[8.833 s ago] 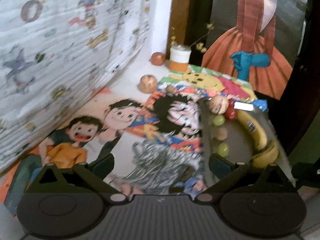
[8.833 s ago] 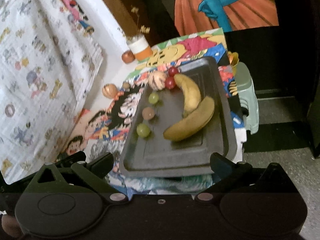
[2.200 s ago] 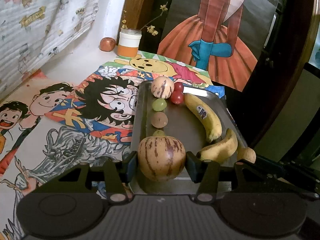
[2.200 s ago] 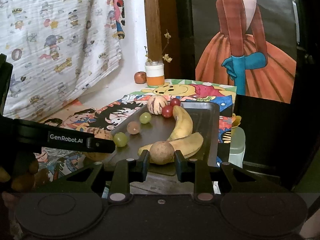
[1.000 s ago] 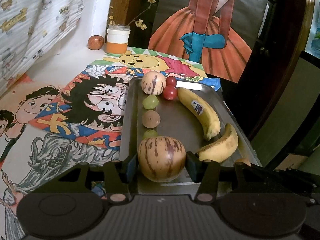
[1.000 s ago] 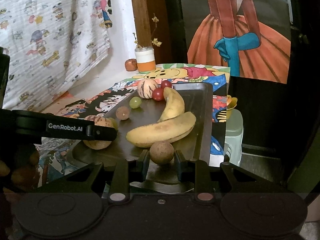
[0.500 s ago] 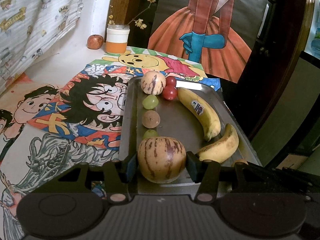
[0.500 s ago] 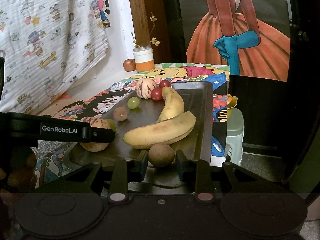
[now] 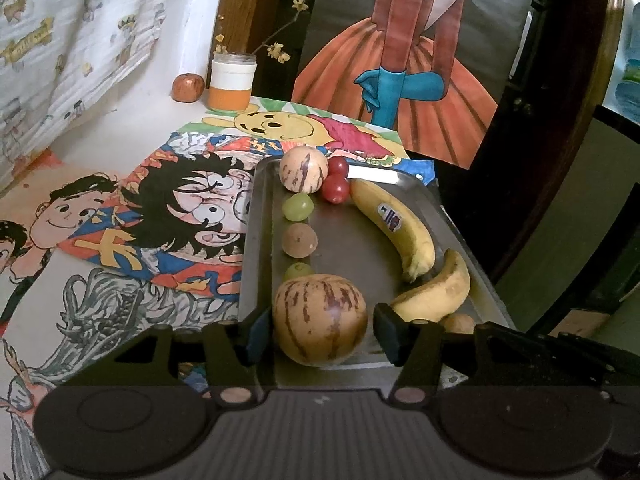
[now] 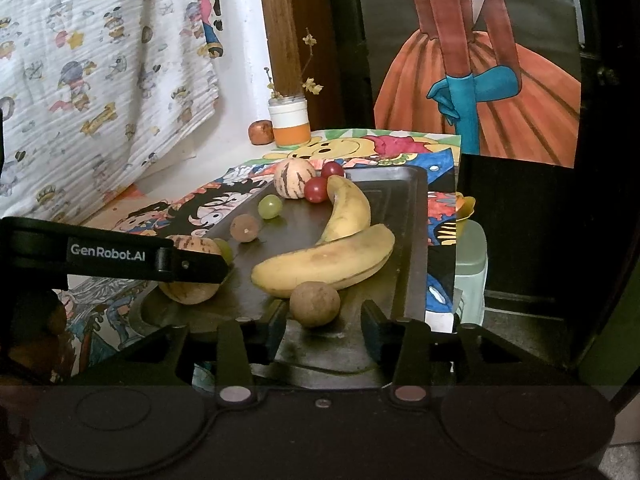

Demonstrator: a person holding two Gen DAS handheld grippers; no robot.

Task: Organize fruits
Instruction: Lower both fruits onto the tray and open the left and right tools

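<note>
Both my tongs have just been easing open: the left gripper [image 9: 320,326] is barely slack around the striped melon [image 9: 320,318], the right gripper [image 10: 322,322] has clear gaps either side of the brown fruit [image 10: 315,304], and both fruits sit on the tray's [image 9: 420,188] near end. The bananas [image 9: 400,228], grapes [image 9: 298,205], another melon and red ones are already lined up there. I'd say it's nearly done; only the fruit [image 9: 188,87] by the jar [image 9: 232,82] looks left out.
</note>
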